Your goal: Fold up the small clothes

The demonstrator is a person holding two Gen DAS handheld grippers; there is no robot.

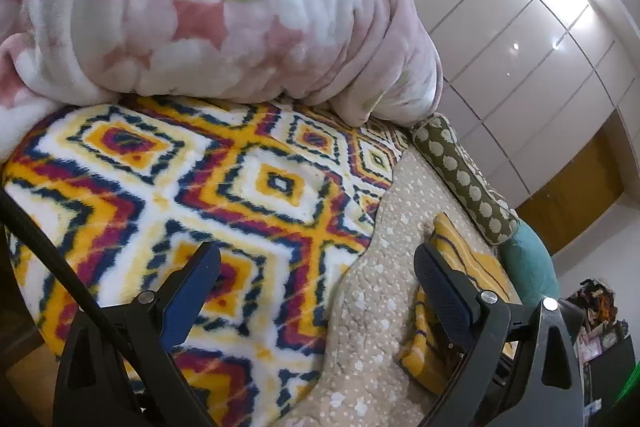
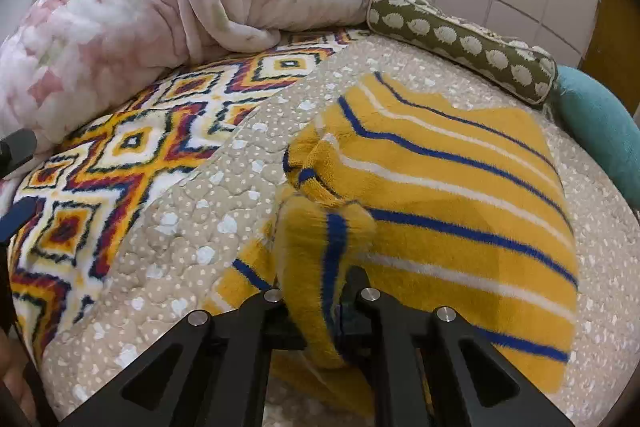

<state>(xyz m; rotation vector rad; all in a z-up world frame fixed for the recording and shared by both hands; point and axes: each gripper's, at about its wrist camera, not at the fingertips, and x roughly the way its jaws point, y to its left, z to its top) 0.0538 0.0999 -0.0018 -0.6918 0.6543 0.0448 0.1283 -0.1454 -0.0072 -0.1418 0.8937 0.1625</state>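
Note:
A small yellow sweater (image 2: 440,195) with blue and white stripes lies on the beige dotted quilt (image 2: 192,211). My right gripper (image 2: 316,291) is shut on a sleeve or edge fold of the sweater (image 2: 312,259), lifted off the quilt. In the left wrist view the sweater (image 1: 476,259) shows at the right, partly behind my right finger. My left gripper (image 1: 316,267) is open and empty, hovering over the patterned blanket (image 1: 180,187) and the quilt edge, left of the sweater.
A rolled pink floral blanket (image 1: 200,7) lies at the far side. A green bolster with white dots (image 2: 468,43) and a teal cushion (image 2: 600,131) line the right edge of the bed. White wardrobe doors (image 1: 540,47) stand behind. A black cable (image 1: 60,259) crosses the left.

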